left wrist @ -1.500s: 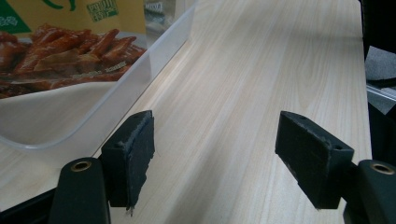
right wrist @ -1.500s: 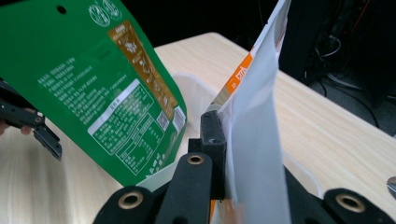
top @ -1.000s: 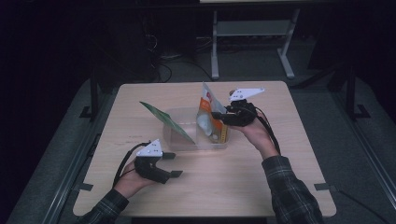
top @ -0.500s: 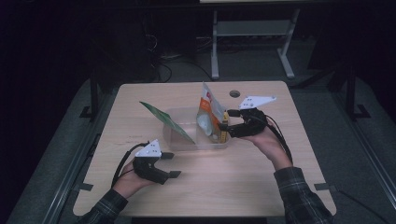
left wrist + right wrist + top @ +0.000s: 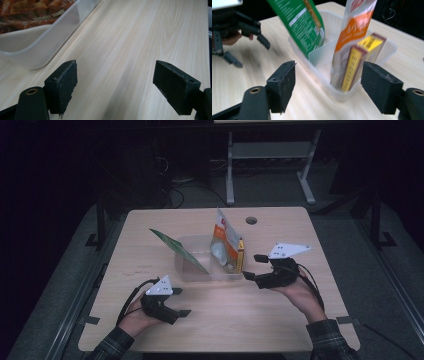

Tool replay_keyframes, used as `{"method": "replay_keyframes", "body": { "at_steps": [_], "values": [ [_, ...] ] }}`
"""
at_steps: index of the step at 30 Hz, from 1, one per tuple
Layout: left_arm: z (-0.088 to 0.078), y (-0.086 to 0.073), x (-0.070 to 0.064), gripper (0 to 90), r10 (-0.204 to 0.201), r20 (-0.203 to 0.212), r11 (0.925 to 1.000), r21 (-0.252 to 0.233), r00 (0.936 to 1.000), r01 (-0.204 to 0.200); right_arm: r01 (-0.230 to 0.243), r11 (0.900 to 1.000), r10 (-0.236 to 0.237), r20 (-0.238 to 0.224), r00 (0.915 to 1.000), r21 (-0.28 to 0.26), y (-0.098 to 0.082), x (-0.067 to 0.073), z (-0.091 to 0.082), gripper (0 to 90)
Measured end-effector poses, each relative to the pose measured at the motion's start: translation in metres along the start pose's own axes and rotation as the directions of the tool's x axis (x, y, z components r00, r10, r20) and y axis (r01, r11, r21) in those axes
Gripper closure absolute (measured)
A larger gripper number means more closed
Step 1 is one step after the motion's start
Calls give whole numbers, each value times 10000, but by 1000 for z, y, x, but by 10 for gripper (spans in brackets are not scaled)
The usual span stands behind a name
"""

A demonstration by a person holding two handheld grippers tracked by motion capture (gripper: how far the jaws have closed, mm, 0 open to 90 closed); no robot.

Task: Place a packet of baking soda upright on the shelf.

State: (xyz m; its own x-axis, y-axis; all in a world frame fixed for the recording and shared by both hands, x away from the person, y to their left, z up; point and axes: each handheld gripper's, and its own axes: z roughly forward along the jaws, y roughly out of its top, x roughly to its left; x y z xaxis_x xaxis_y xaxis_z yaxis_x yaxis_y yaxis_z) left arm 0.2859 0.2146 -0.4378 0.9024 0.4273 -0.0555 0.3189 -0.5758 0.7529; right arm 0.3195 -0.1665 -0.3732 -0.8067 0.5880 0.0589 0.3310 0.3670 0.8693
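I see a pale wood-grain surface [image 5: 280, 320] with a rounded hole near its far edge. Around its middle sits a translucent plastic bin [image 5: 200, 270] with soft rounded corners. A flat glossy green packet [image 5: 177, 250] leans out of the bin toward the left edge; an orange-and-white pouch [image 5: 223, 237] stands upright in it, with a slim yellow carton [image 5: 240, 256] just beside. My left tongs [image 5: 113, 88], matte black with rough blocky pads, are spread over bare wood near the front edge. My right tongs [image 5: 328, 86] are also spread and empty, facing the bin's right end.
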Motion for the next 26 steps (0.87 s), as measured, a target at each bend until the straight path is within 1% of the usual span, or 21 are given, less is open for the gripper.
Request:
{"method": "replay_keyframes", "body": {
  "at_steps": [4, 6, 8, 9, 12, 14, 15, 16, 17, 19, 21, 23, 25, 26],
  "values": [
    [-2, -7, -1, 190, -254, -76, 9997, -66, 9996, 253, -68, 9999, 67, 41, 10000, 85, -17, 7, -3, 261],
    [-3, -10, -3, 190, -320, -57, 9994, -97, 9995, 319, -138, 9998, 139, -69, 9999, 161, -26, 10, -3, 256],
    [-3, -12, -5, 188, -306, -64, 9995, -64, 9995, 306, -150, 9997, 150, 18, 9999, 200, -36, 14, -3, 252],
    [-2, -13, -5, 188, -232, -84, 9997, -2, 9997, 232, -179, 9995, 179, -18, 9998, 279, -41, 16, -2, 245],
    [-1, -14, -4, 184, -197, -108, 9998, 52, 9997, 197, -155, 9985, 154, 26, 9999, 524, -55, 21, 0, 230],
    [1, -15, -3, 184, -269, 1, 9996, 79, 9996, 269, -200, 9968, 199, 26, 9998, 777, -65, 24, 3, 220],
    [2, -16, -2, 183, -244, 58, 9996, 115, 9997, 244, -214, 9958, 199, 172, 9997, 886, -69, 25, 4, 221],
    [4, -16, -2, 180, -186, 65, 9997, 131, 9998, 185, -109, 9957, 85, 257, 9996, 923, -73, 26, 6, 221],
    [5, -16, -2, 177, -145, 50, 9997, 174, 9999, 144, -98, 9942, 79, 182, 9998, 1071, -76, 26, 8, 219],
    [7, -15, -3, 175, -180, 129, 9998, 123, 9998, 178, -277, 9905, 282, -21, 9996, 1345, -78, 24, 12, 192],
    [8, -15, -3, 173, -136, 141, 9998, 142, 9998, 134, -227, 9876, 230, -1, 9997, 1556, -80, 24, 15, 191],
    [9, -15, -4, 173, -111, 135, 9999, 105, 9998, 110, -178, 9870, 178, 11, 9998, 1599, -81, 24, 16, 190],
    [9, -15, -4, 173, -79, 70, 9999, 110, 9999, 78, -128, 9886, 129, 1, 9999, 1498, -80, 25, 16, 189],
    [9, -15, -4, 173, -33, 27, 9999, 117, 10000, 33, -193, 9886, 196, -9, 9998, 1491, -80, 25, 15, 187]
  ]
}}
